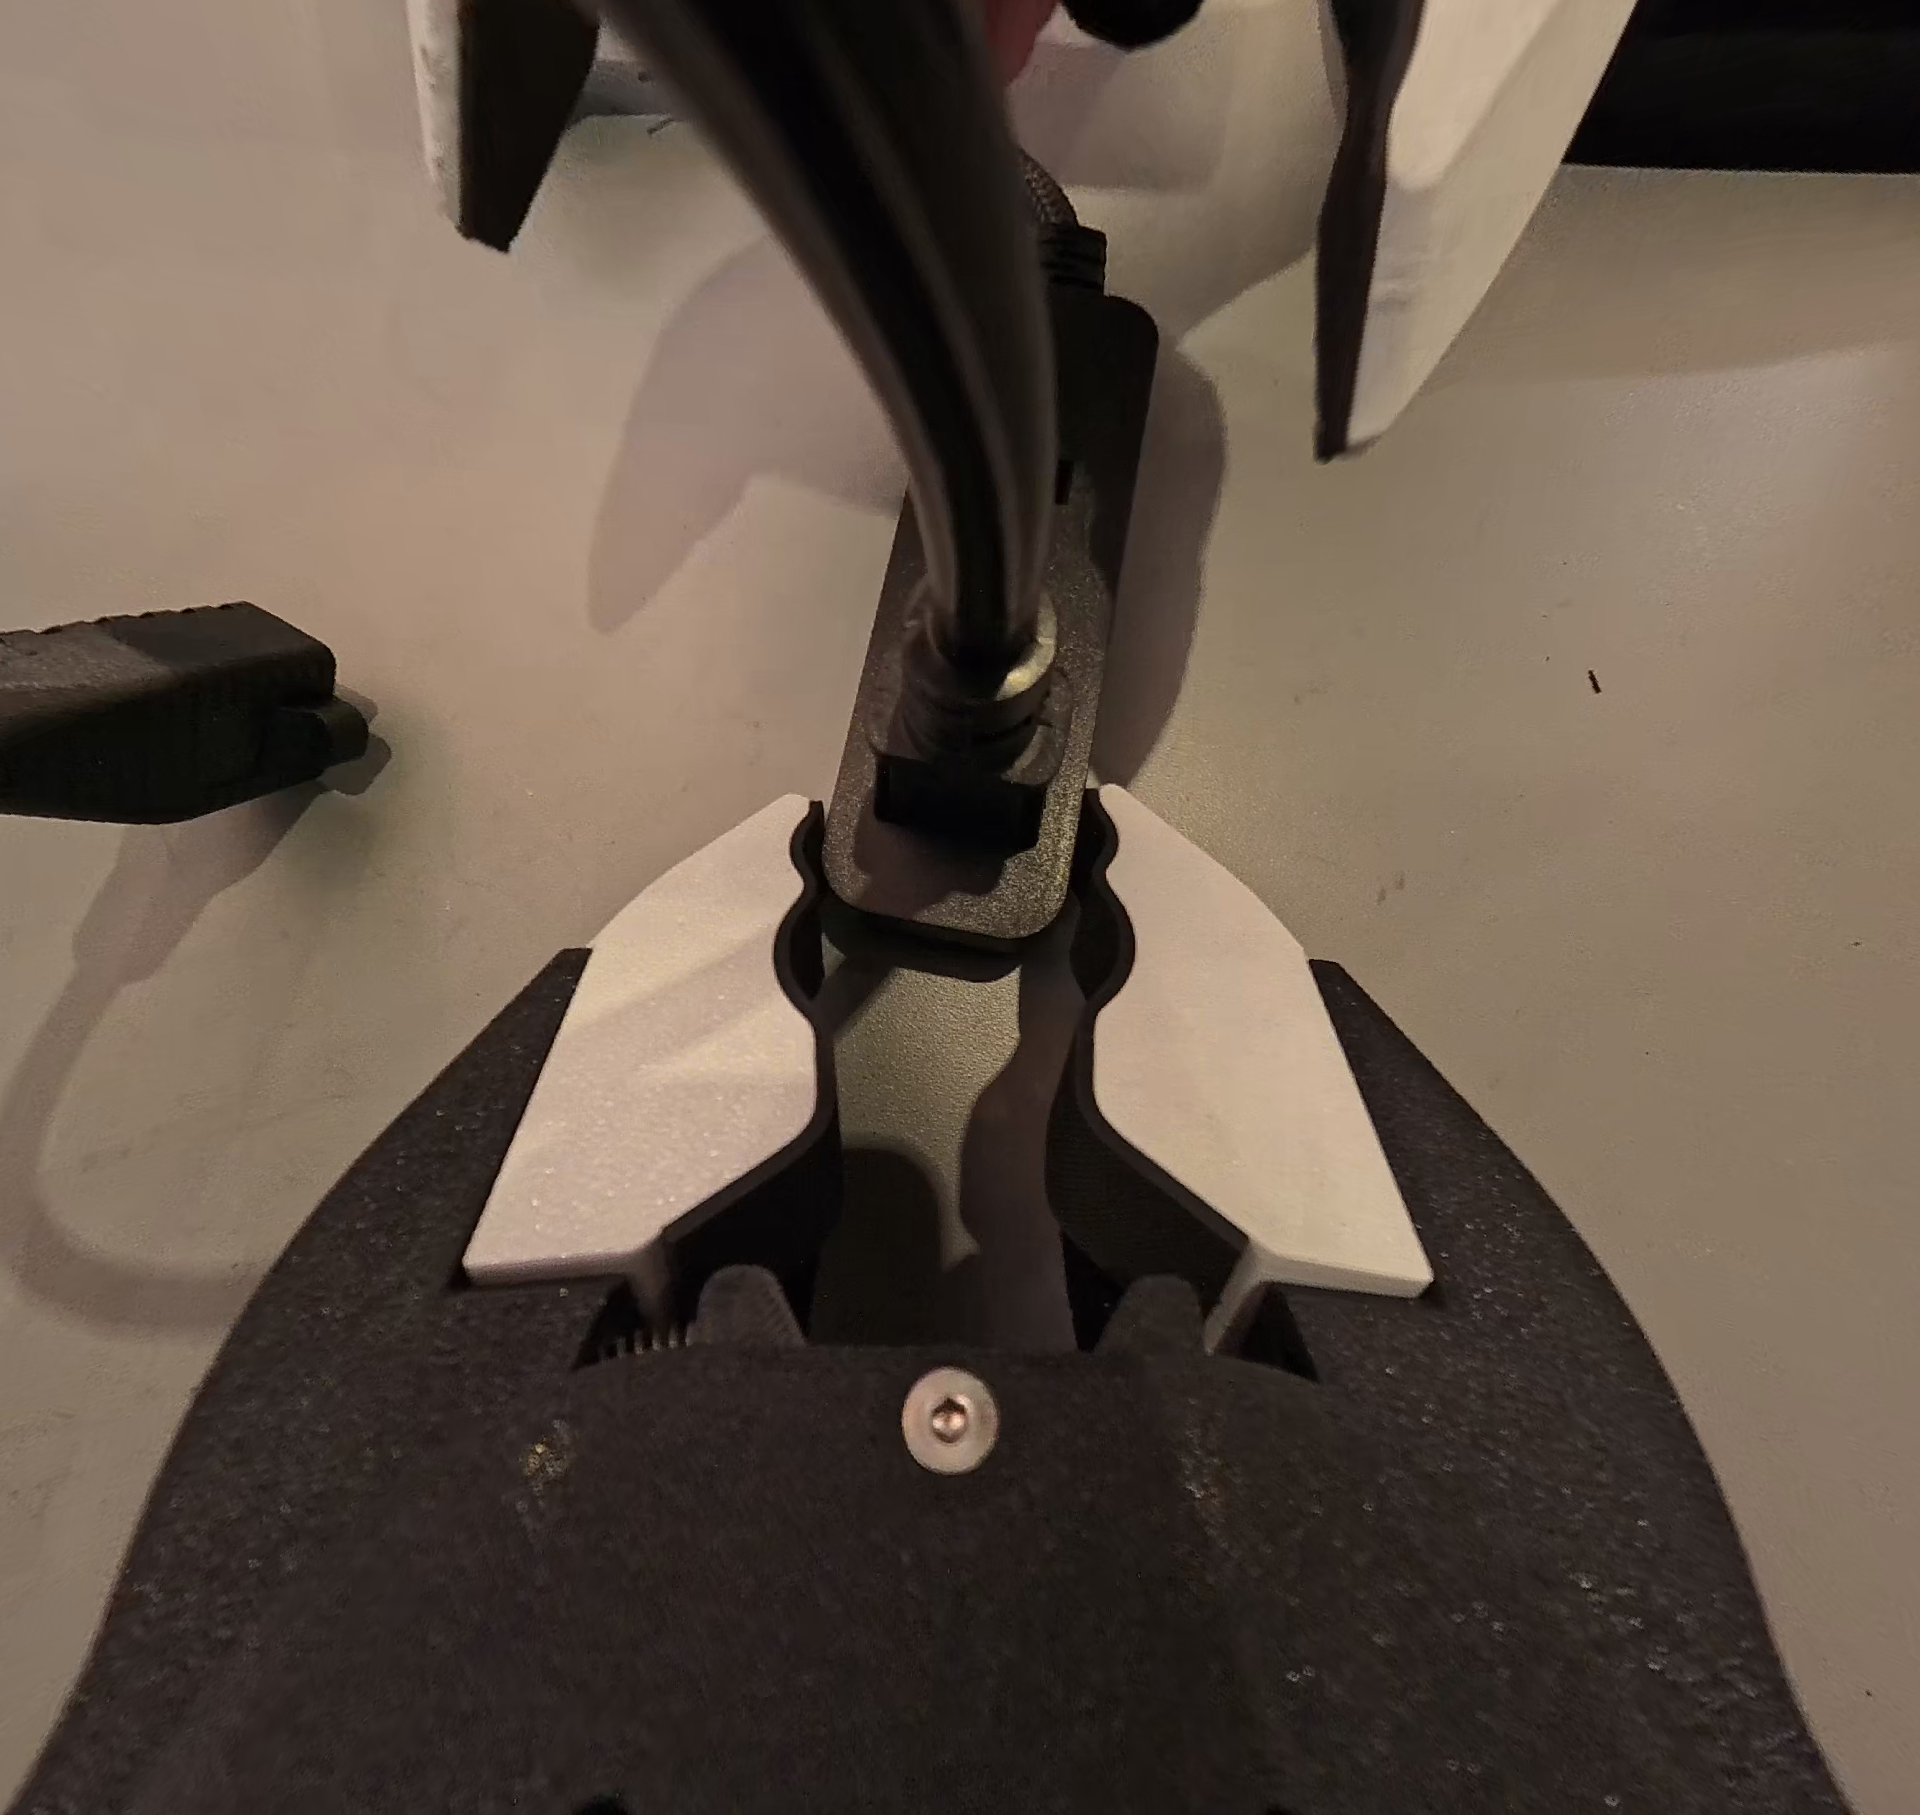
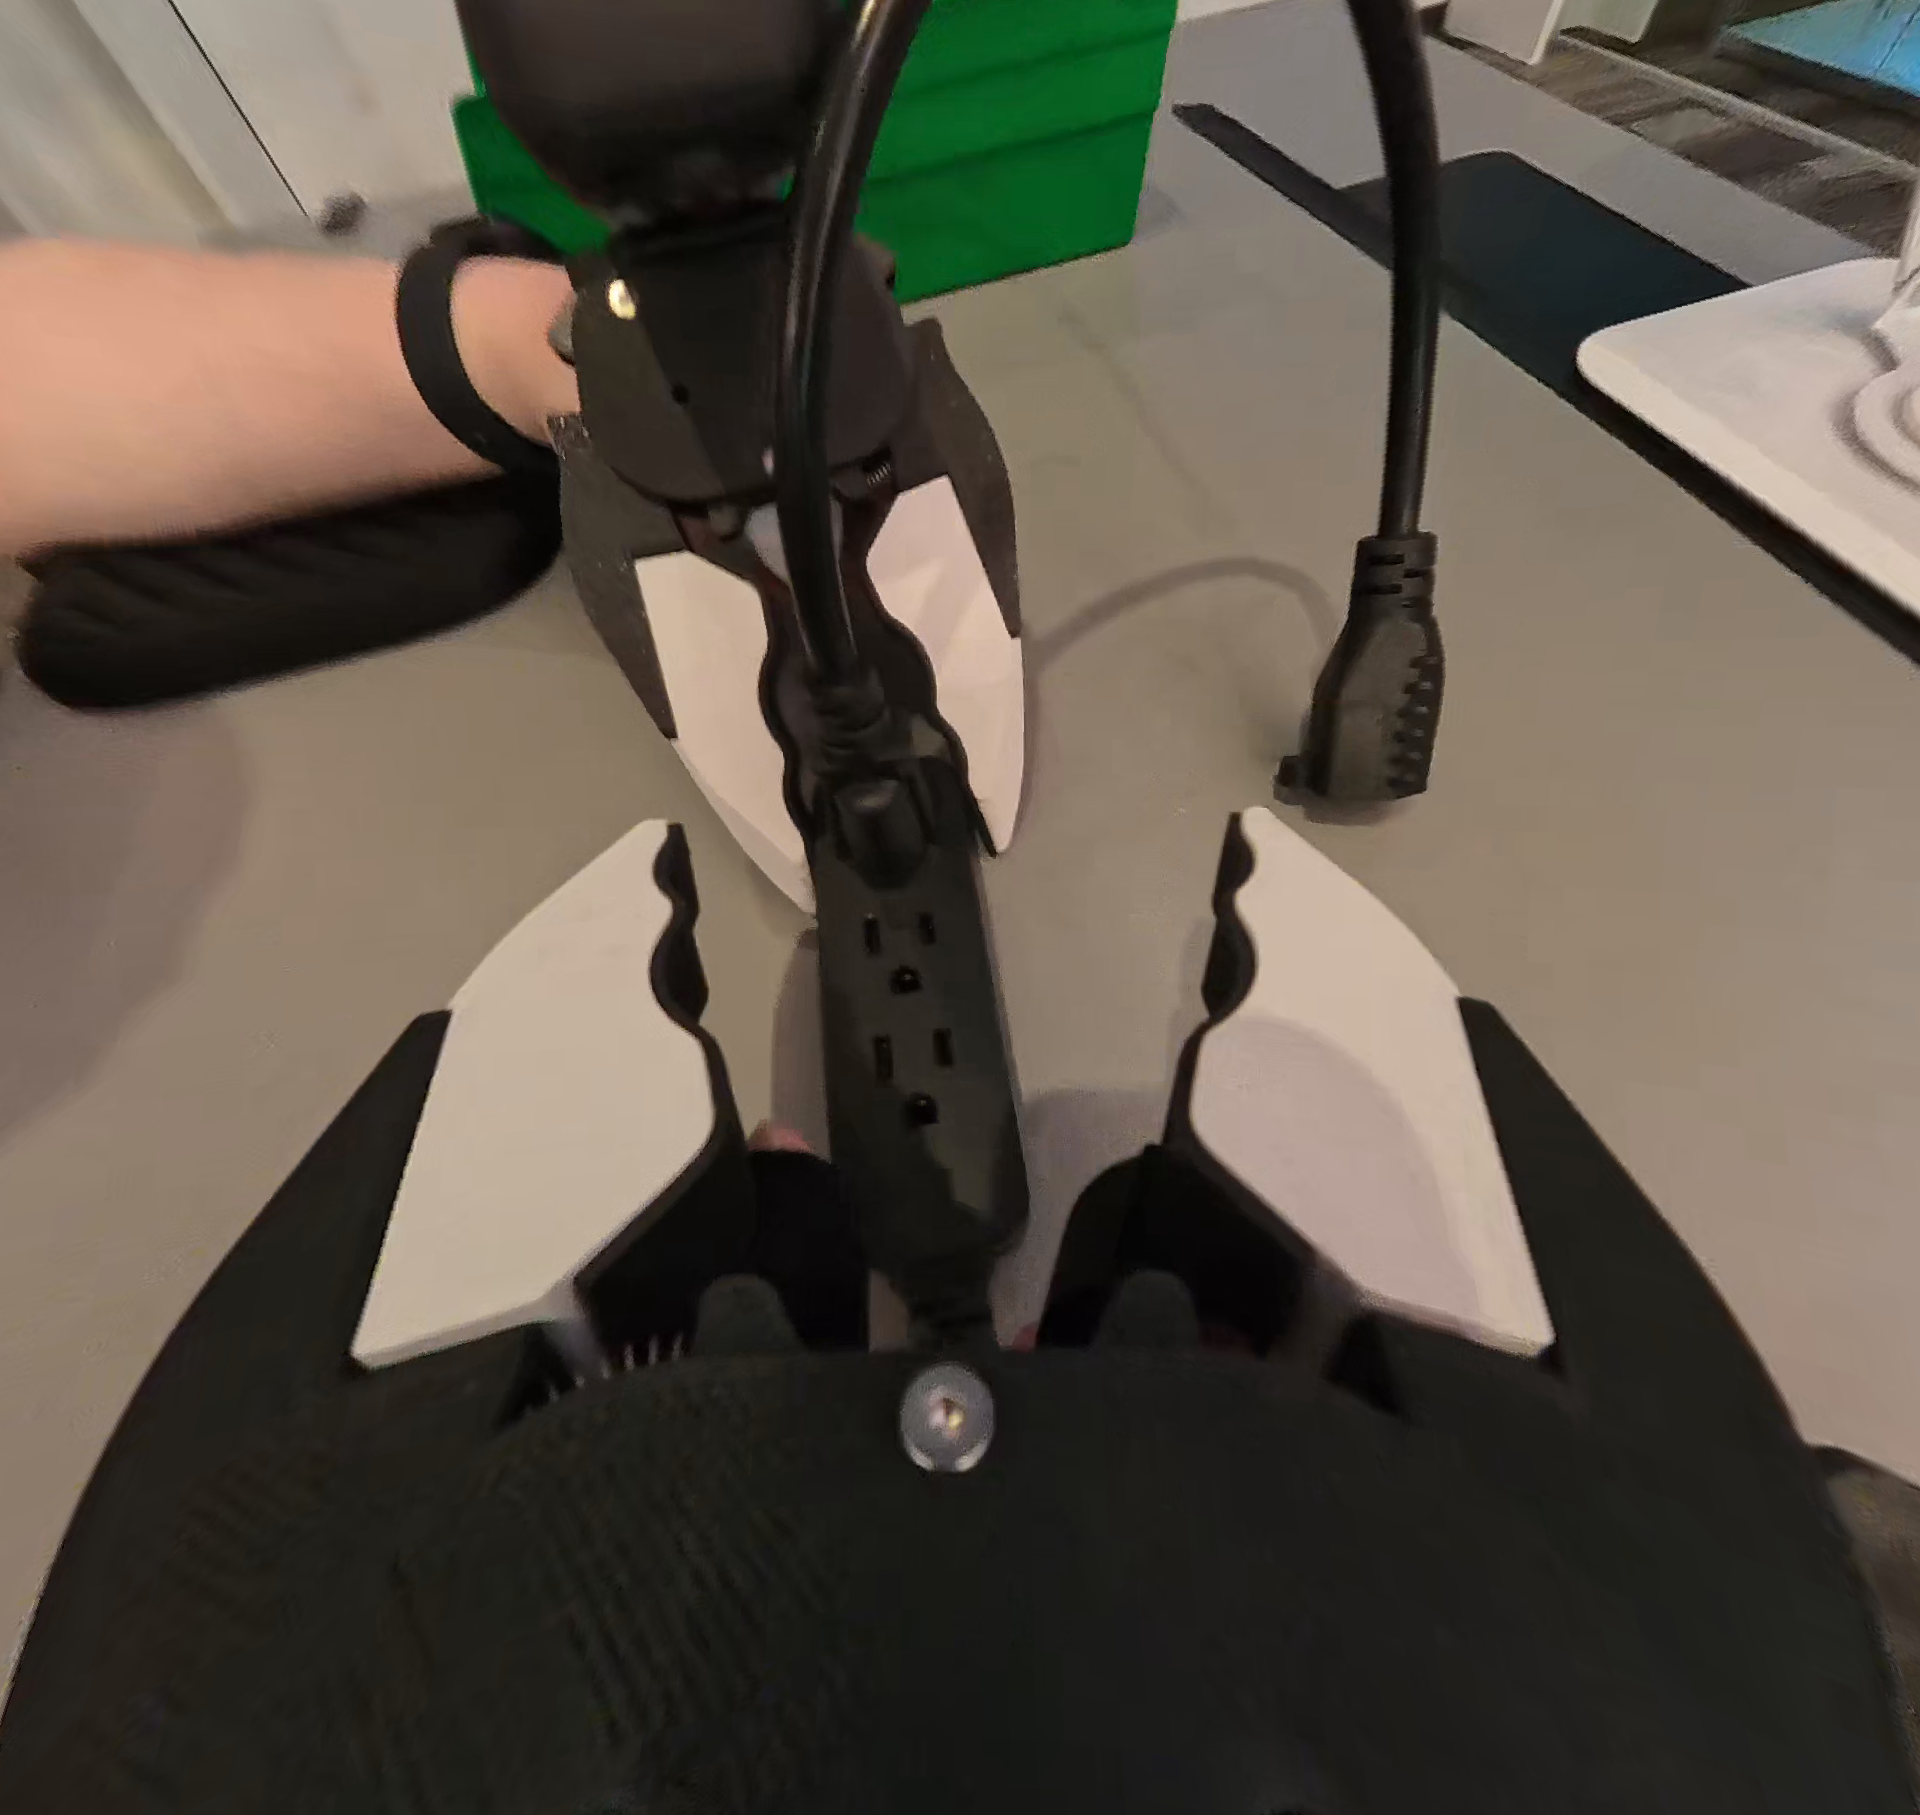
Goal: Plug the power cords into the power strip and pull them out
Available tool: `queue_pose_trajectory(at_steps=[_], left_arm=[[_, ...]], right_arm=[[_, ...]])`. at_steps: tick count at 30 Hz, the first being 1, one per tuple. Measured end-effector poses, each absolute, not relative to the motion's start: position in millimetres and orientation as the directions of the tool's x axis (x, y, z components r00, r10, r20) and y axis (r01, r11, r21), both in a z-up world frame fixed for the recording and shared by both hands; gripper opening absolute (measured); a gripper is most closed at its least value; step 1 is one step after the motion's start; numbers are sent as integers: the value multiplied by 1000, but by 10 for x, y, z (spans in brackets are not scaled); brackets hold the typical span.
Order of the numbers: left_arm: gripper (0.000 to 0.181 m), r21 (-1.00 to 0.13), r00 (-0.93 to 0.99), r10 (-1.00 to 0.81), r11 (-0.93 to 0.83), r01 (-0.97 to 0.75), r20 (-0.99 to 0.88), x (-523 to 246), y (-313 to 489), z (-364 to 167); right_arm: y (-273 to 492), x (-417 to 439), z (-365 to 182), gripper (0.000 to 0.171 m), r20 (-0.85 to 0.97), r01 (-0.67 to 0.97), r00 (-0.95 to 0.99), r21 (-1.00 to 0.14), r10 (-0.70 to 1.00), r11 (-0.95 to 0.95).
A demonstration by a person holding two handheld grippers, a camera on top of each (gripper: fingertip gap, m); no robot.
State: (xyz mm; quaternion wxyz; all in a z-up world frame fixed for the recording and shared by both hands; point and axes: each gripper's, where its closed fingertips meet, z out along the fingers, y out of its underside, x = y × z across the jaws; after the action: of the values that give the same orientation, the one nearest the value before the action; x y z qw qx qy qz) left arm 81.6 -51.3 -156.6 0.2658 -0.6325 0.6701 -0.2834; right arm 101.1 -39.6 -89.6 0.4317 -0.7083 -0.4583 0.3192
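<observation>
A black power strip [image 2: 914,1038] lies on the grey table [image 2: 312,882]. A black plug [image 2: 878,799] sits in its far outlet, and its cord [image 2: 821,415] arcs up and over to a socket end [image 2: 1371,664] resting on the table. My left gripper [image 1: 951,892] is shut on the near end of the strip [image 1: 1070,830], just below the plug [image 1: 961,726]. My right gripper [image 2: 956,830] is open and straddles the strip without touching it. It shows at the top of the left wrist view [image 1: 914,342], with the cord [image 1: 935,311] rising between its fingers.
A green bin [image 2: 1018,124] stands at the back of the table. A white tray [image 2: 1745,435] is at the right edge, on a black mat [image 2: 1538,238]. A person's forearm [image 2: 208,363] rests on a black pad [image 2: 260,591] at the left. The cord's socket end [image 1: 177,705] lies left of the strip. My right fingertips sit around 7 centimetres from my left ones.
</observation>
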Motion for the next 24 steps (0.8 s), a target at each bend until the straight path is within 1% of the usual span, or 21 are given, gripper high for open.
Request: queue_pose_trajectory(at_steps=[2,4,5,6,7,10,13,16,18,20,24], left_arm=[[45,-716,-59,-998,39,-697,2,818,-513,-1566],[45,-716,-59,-998,39,-697,2,819,-511,-1566],[45,-716,-58,-998,39,-697,2,819,-510,-1566],[45,-716,-58,-998,39,-697,2,820,-509,-1566],[45,-716,-58,-998,39,-697,2,820,-508,-1566],[45,-717,-59,-998,39,-696,2,821,-507,-1565],[45,-717,-59,-998,39,-696,2,823,-503,-1565],[45,-717,-60,-998,40,-696,2,824,-503,-1565],[45,-717,-60,-998,40,-696,2,825,-501,-1565],[45,-717,-61,-998,41,-696,2,826,-500,-1565],[45,-718,-64,-998,43,-695,2,826,-499,-1565]], right_arm=[[-351,1034,-914,96,29,421,397,-894,917,-154],[-220,1101,-915,86,182,487,463,-870,868,-78],[-159,1137,-912,85,267,524,486,-851,832,-33],[-167,1136,-935,85,316,557,466,-830,827,4],[-218,1102,-983,85,319,574,427,-819,846,19],[-349,987,-1114,87,234,574,360,-819,903,-17],[-429,922,-1102,86,174,539,329,-842,928,-34],[-519,866,-1064,75,79,491,304,-867,949,-85],[-546,854,-1090,70,70,501,290,-861,954,-89],[-559,847,-1130,70,70,522,279,-848,958,-91],[-510,851,-1186,63,130,568,305,-820,944,-70]])
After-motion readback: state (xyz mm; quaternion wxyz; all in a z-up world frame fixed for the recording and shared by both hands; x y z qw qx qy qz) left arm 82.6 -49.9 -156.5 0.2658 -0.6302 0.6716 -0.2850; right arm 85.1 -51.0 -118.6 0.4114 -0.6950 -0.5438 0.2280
